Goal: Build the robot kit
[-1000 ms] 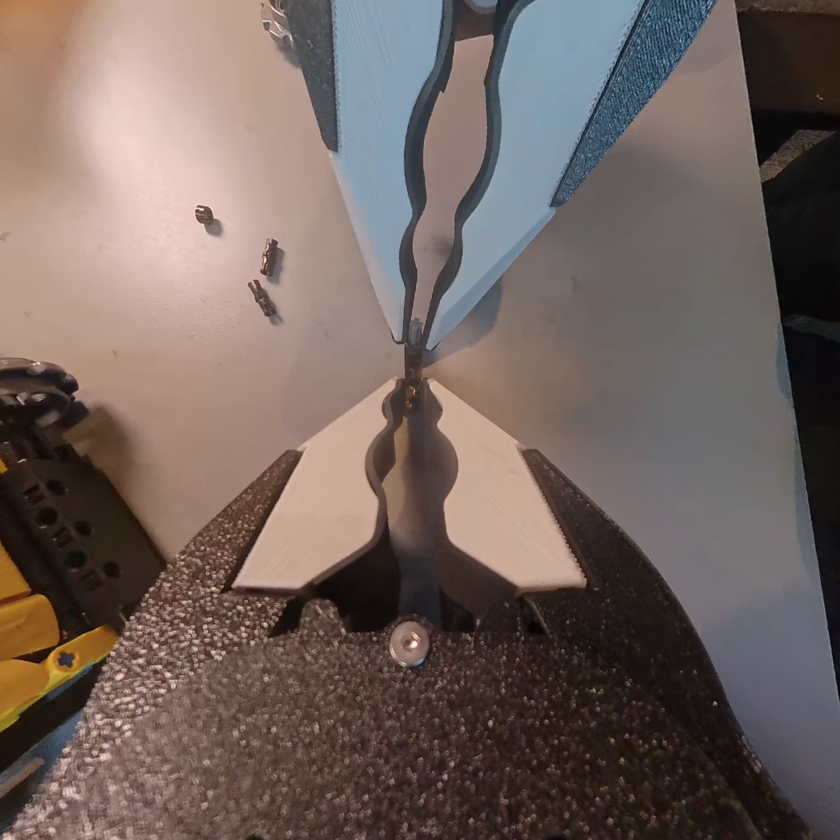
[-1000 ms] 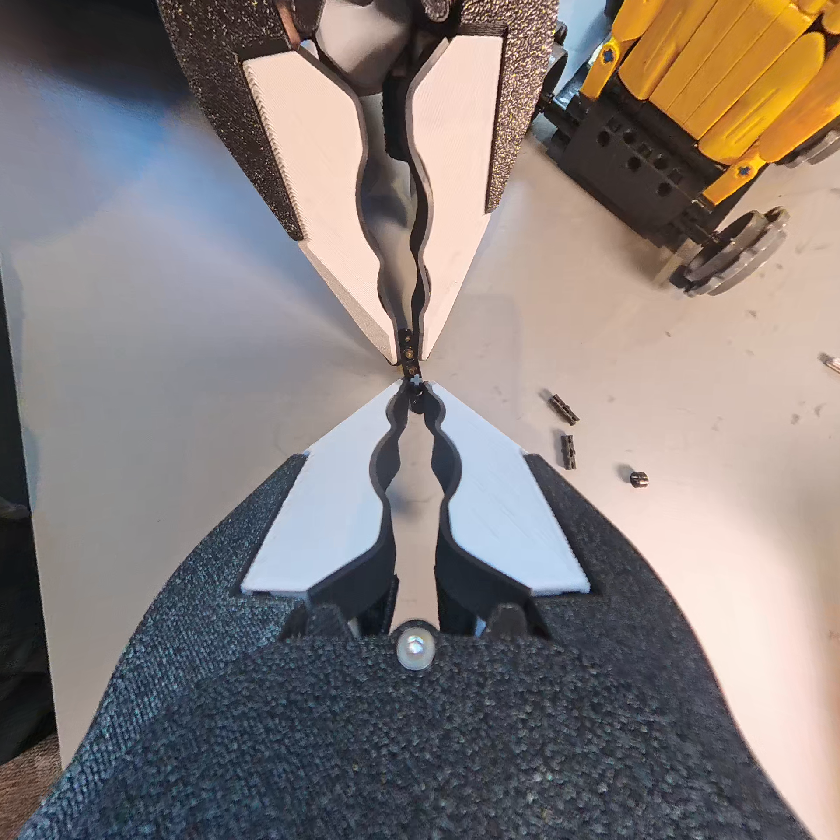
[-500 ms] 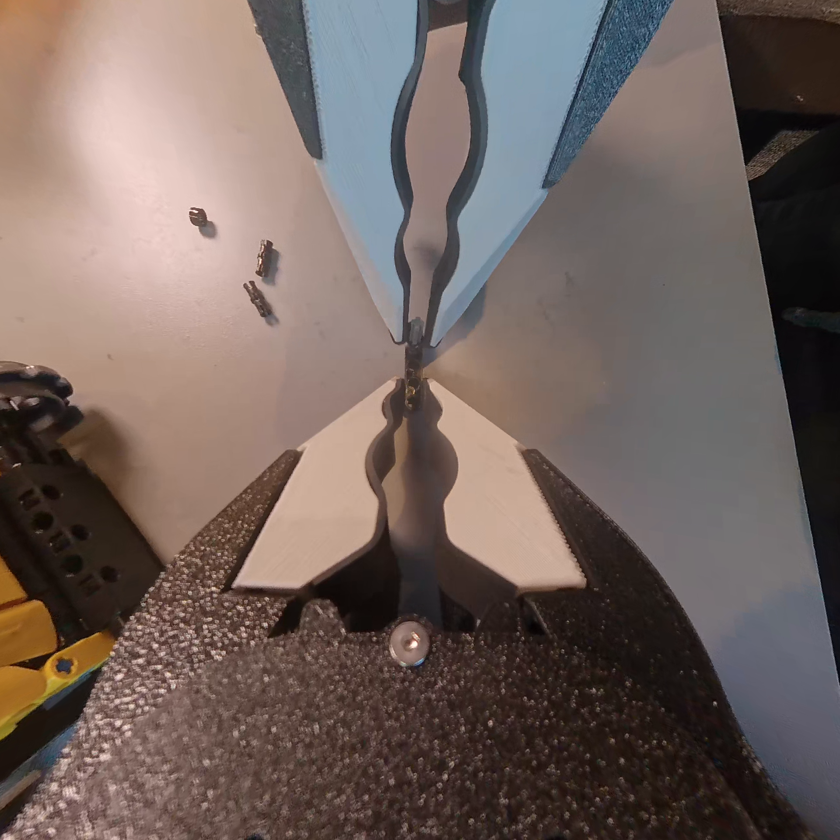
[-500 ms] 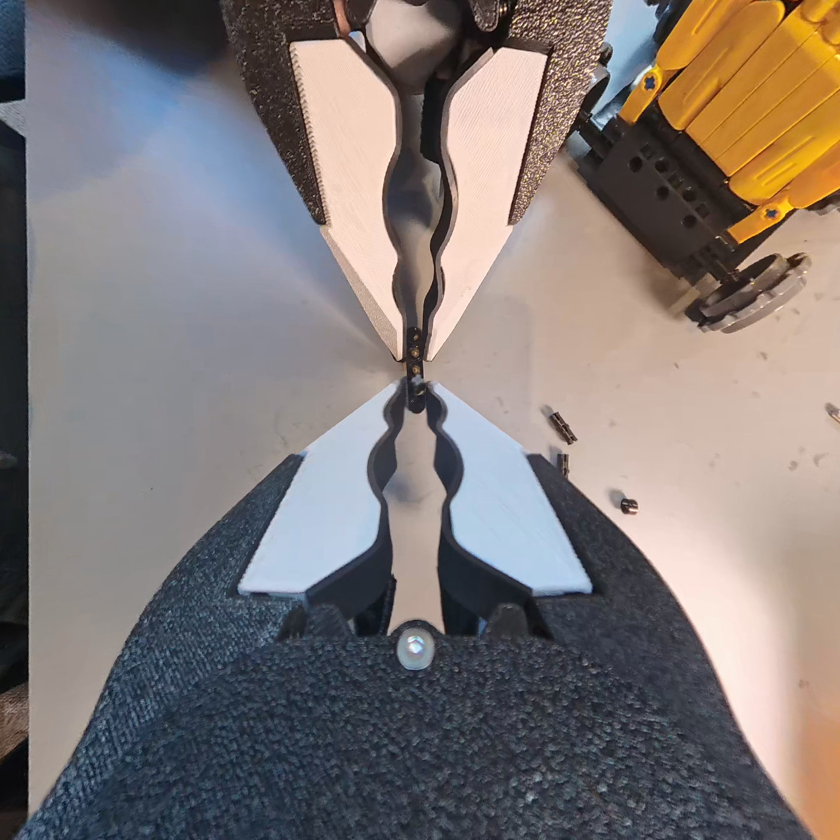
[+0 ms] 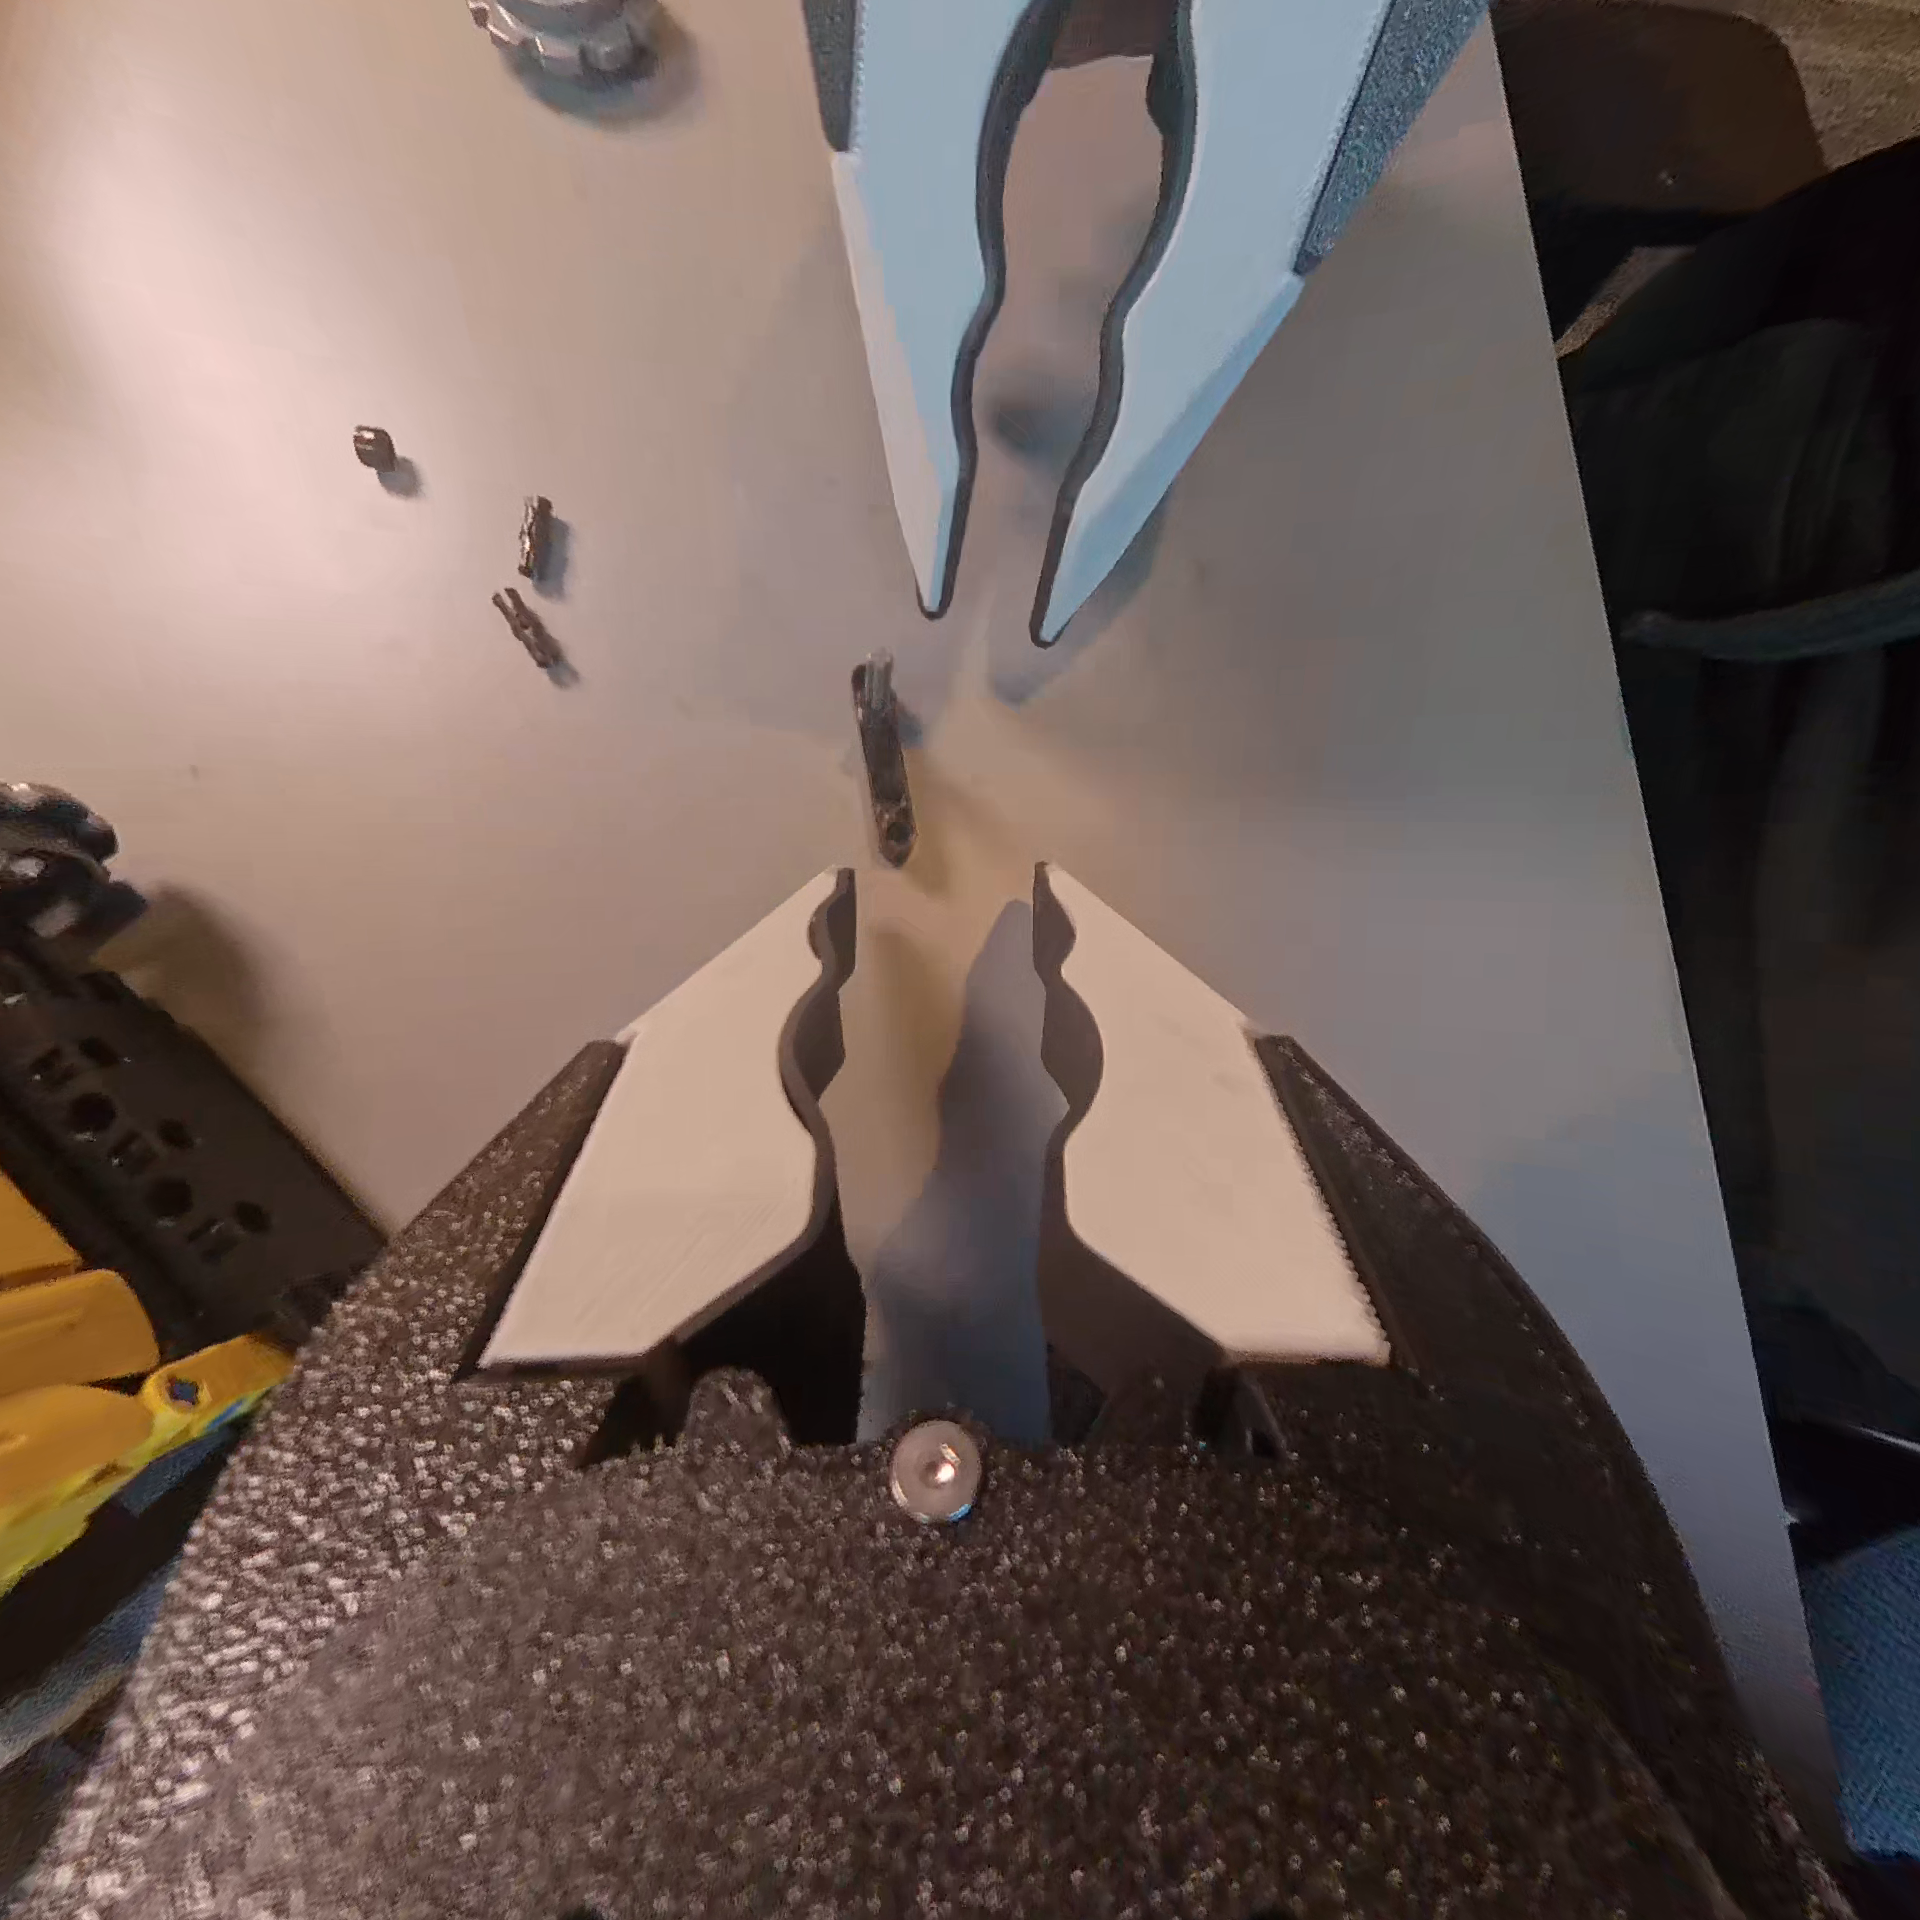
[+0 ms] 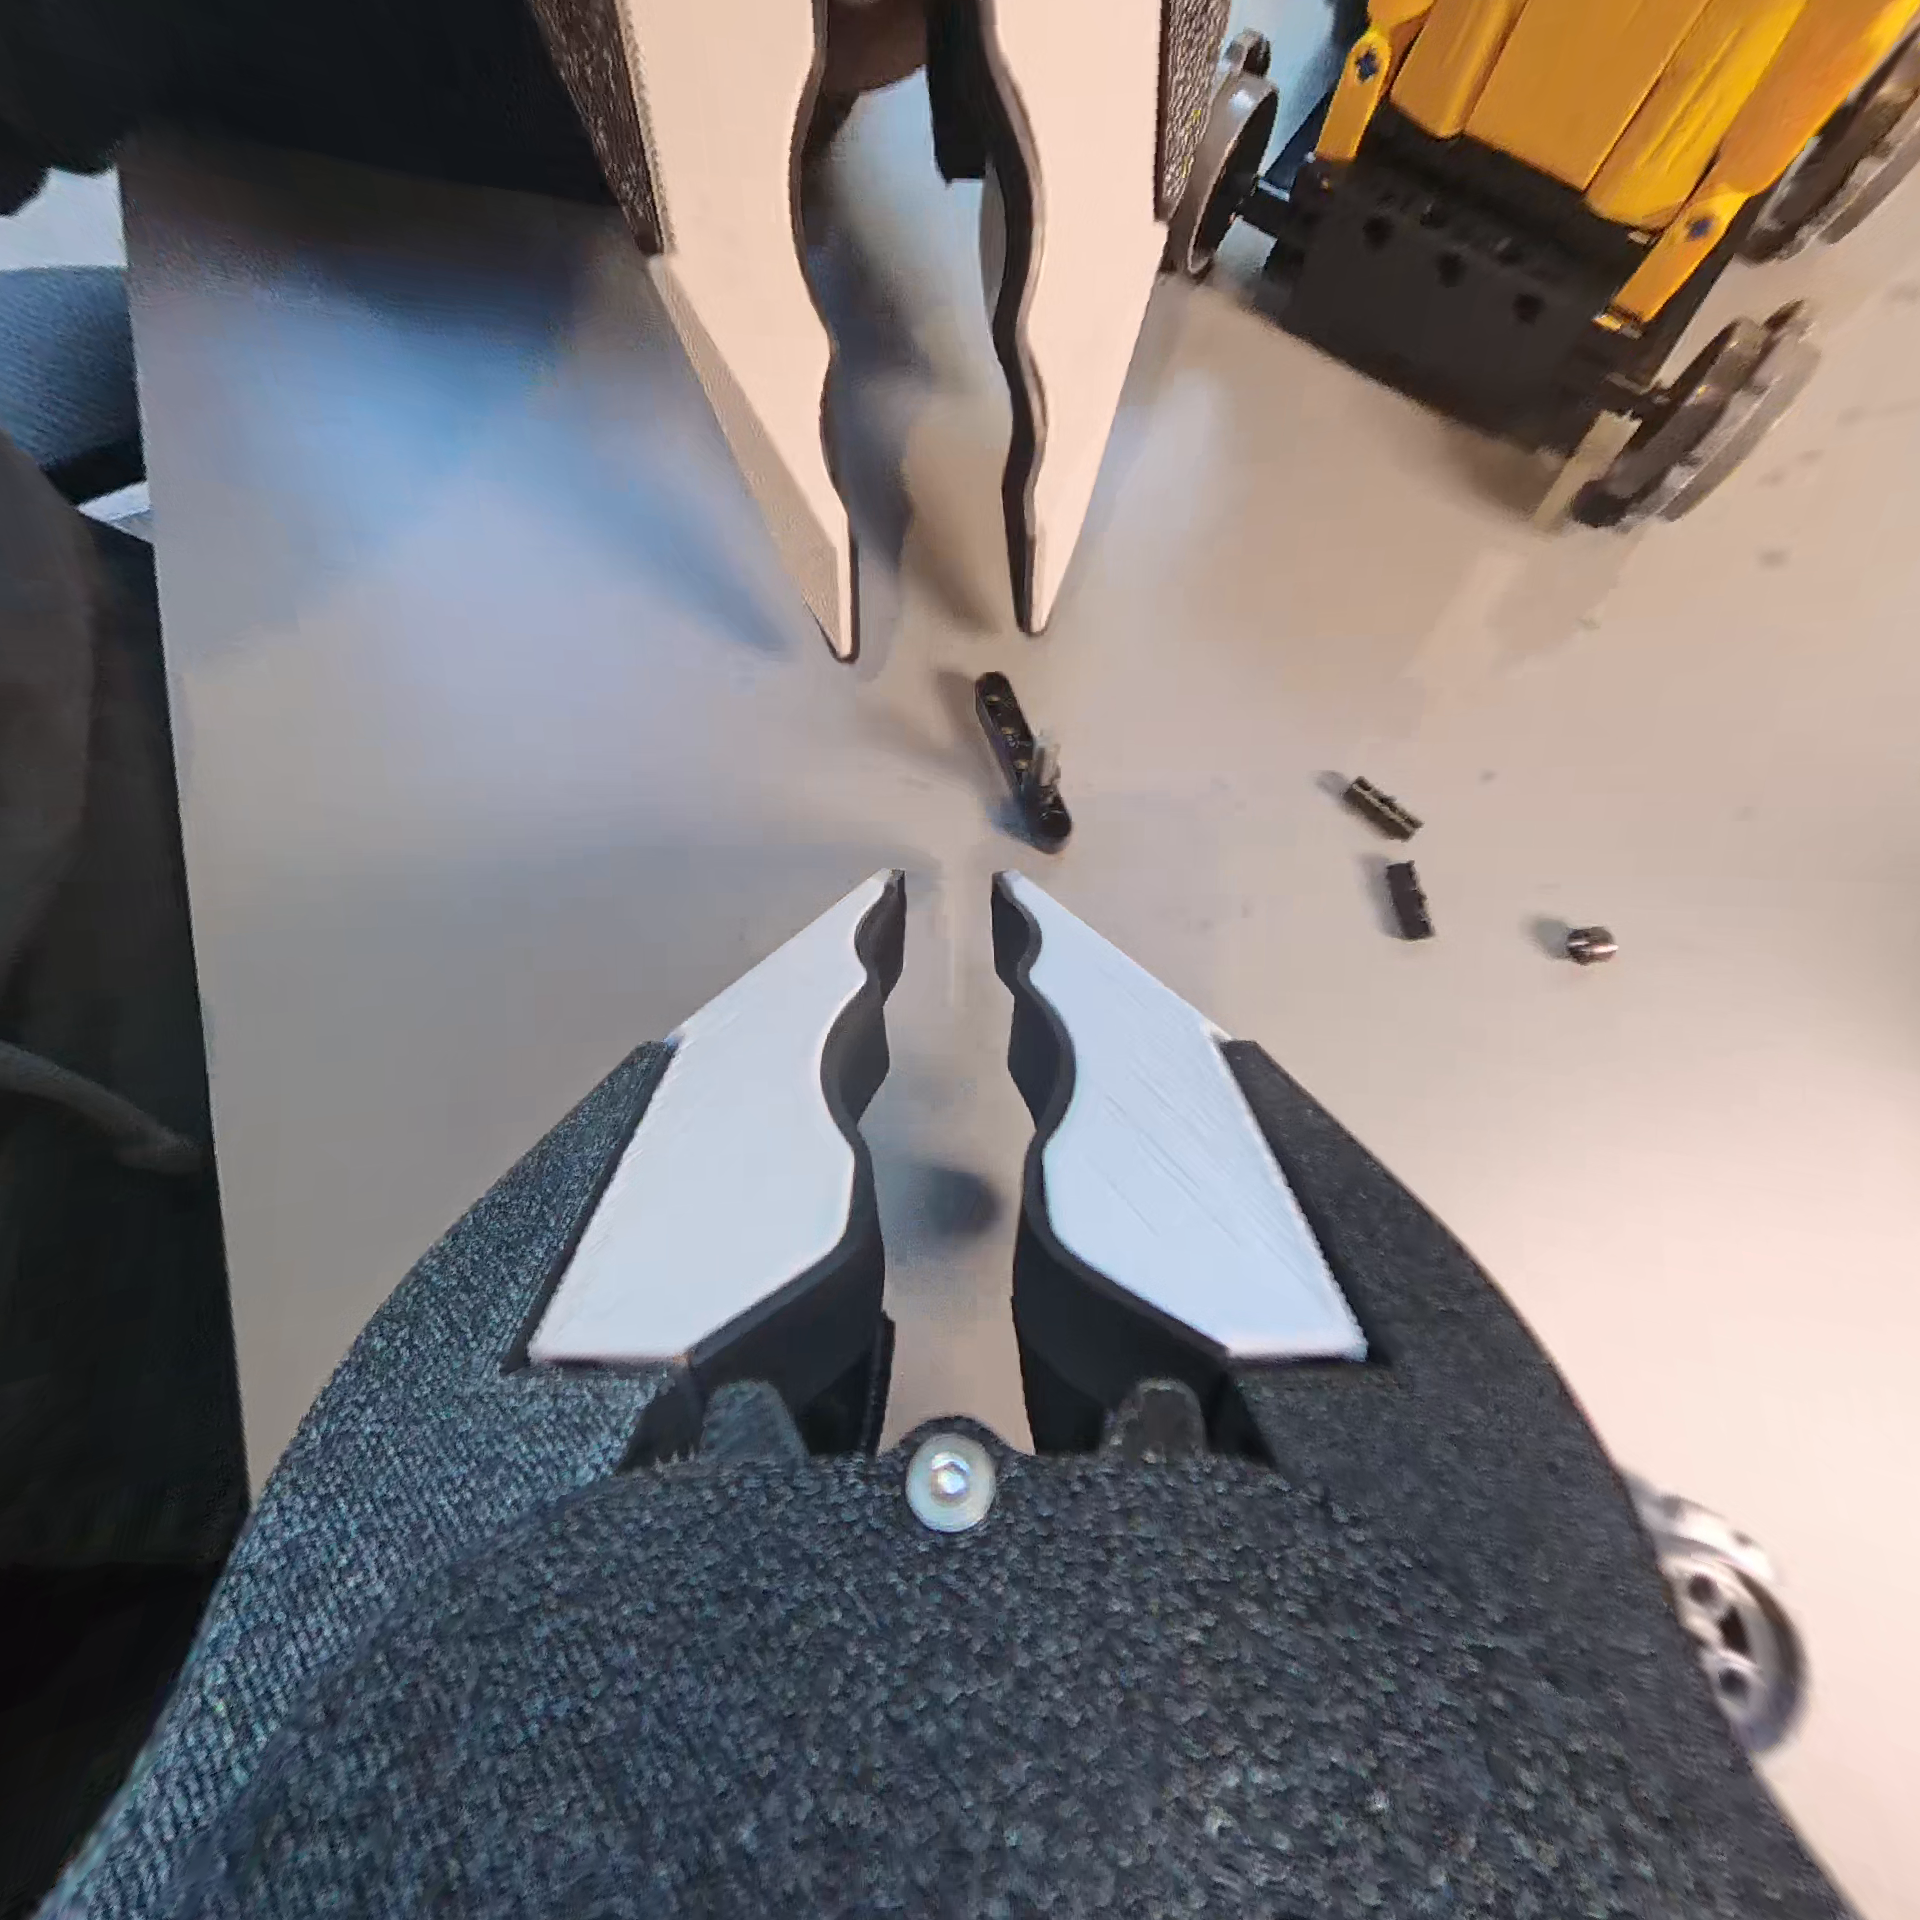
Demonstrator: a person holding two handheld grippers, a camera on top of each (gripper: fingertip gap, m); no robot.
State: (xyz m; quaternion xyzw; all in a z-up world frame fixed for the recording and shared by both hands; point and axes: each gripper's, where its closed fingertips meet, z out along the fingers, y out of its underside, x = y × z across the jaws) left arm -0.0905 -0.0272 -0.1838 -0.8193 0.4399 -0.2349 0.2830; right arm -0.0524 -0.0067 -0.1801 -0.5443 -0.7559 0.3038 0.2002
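A small black beam with holes and a pin stuck in it (image 5: 881, 767) lies loose on the white table between the two grippers; it also shows in the right wrist view (image 6: 1021, 756). My left gripper (image 5: 945, 871) is open and empty, its tips just short of the beam. My right gripper (image 6: 948, 875) is open a little and empty, with the beam just ahead and to the right. Each gripper shows facing the other: the right one in the left wrist view (image 5: 987, 621), the left one in the right wrist view (image 6: 940, 642).
Three small black pins lie on the table (image 5: 536, 534) (image 6: 1382, 805). A yellow and black brick-built vehicle with grey wheels stands at the side (image 6: 1558, 197) (image 5: 94, 1236). A loose grey wheel lies near the right gripper (image 6: 1725, 1652). The table's edge (image 5: 1662, 935) borders dark space. The tips of one gripper are about 5 cm away from the tips of the other.
Both grippers were shut on the small black part, tip to tip. Both have now opened and drawn apart, and the part lies on the table between them.
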